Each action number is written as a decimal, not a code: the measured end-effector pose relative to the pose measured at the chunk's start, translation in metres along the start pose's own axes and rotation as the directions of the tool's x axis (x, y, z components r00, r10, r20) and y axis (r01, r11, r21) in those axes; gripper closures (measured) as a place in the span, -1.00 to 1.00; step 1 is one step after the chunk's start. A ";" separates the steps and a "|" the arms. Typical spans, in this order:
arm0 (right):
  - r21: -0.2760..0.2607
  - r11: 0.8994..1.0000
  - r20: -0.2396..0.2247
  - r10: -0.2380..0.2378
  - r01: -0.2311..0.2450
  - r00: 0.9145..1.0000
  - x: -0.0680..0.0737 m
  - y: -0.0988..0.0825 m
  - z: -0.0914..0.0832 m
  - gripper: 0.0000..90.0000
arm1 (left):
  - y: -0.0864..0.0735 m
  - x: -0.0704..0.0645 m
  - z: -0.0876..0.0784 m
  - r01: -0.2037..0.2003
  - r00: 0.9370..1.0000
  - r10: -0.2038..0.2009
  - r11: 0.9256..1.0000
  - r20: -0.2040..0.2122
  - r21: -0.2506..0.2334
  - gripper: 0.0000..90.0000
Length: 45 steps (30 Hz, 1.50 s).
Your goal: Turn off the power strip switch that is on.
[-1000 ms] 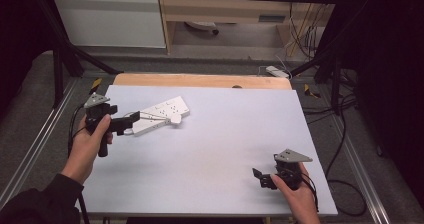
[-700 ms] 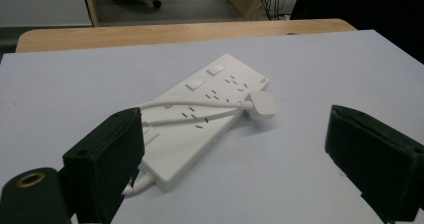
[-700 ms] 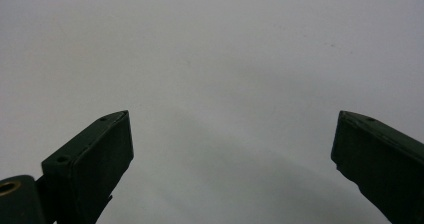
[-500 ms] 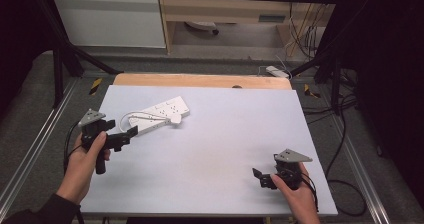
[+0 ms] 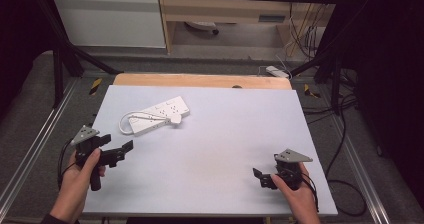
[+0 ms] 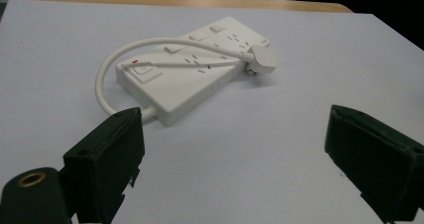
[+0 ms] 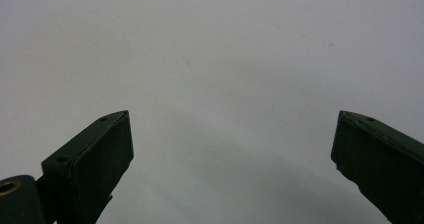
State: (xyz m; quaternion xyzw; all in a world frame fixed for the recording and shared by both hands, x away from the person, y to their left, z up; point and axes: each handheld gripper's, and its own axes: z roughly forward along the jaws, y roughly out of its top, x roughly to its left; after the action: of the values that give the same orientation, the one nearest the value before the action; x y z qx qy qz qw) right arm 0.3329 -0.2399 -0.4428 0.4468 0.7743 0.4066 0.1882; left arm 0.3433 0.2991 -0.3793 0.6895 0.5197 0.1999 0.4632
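Note:
A white power strip lies on the pale table at the back left, its cord looped round and its plug resting on top of it. My left gripper is open near the table's front left corner, apart from the strip and pointing toward it. In the left gripper view the strip lies ahead of the empty left gripper. My right gripper is open at the front right, with bare table between its jaws in the right gripper view.
A wooden strip runs along the table's far edge. Metal rails flank the table on both sides. Cables and another white power strip lie on the floor to the right and behind.
My left gripper has drawn back from the strip's near end, toward the person and to the left. The strip stays where it lay. The right gripper has not moved.

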 end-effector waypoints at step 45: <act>0.004 1.000 0.012 0.007 -0.007 1.000 -0.001 -0.001 0.000 -0.92 | -0.075 -0.026 -0.022 -0.132 0.987 0.132 0.991 0.091 -0.014 -0.84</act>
State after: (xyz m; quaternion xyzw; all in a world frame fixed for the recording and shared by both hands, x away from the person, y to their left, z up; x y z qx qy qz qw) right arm 0.3332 -0.2412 -0.4441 0.4523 0.7724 0.4031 0.1908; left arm 0.2770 0.2877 -0.4261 0.7290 0.4504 0.2004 0.4748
